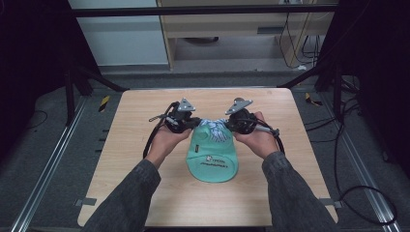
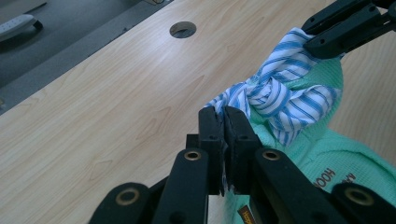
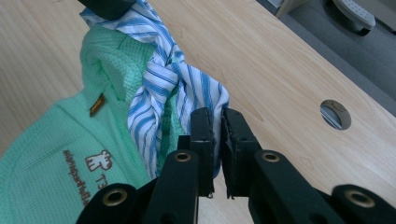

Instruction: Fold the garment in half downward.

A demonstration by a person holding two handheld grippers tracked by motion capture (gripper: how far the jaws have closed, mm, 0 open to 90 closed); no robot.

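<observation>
A mint-green waffle-knit garment [image 1: 212, 162] with printed lettering lies at the table's middle. A blue-and-white striped cloth [image 1: 215, 129] is twisted into a knot at its far end. My left gripper [image 1: 193, 123] is shut on the cloth's left end and my right gripper [image 1: 231, 124] on its right end. In the left gripper view, the left gripper [image 2: 224, 114] pinches the striped cloth [image 2: 280, 93] above the green garment [image 2: 336, 149], with the right gripper [image 2: 345, 23] at the top right. In the right gripper view, the right gripper [image 3: 215, 116] clamps the striped cloth [image 3: 159, 93] beside the green garment [image 3: 46, 163].
The wooden table [image 1: 145, 121] has bare surface on both sides of the garment. A round cable hole [image 2: 182, 29] sits near its far edge, also seen as the hole [image 3: 335, 114] in the right gripper view. Cables trail from both grippers.
</observation>
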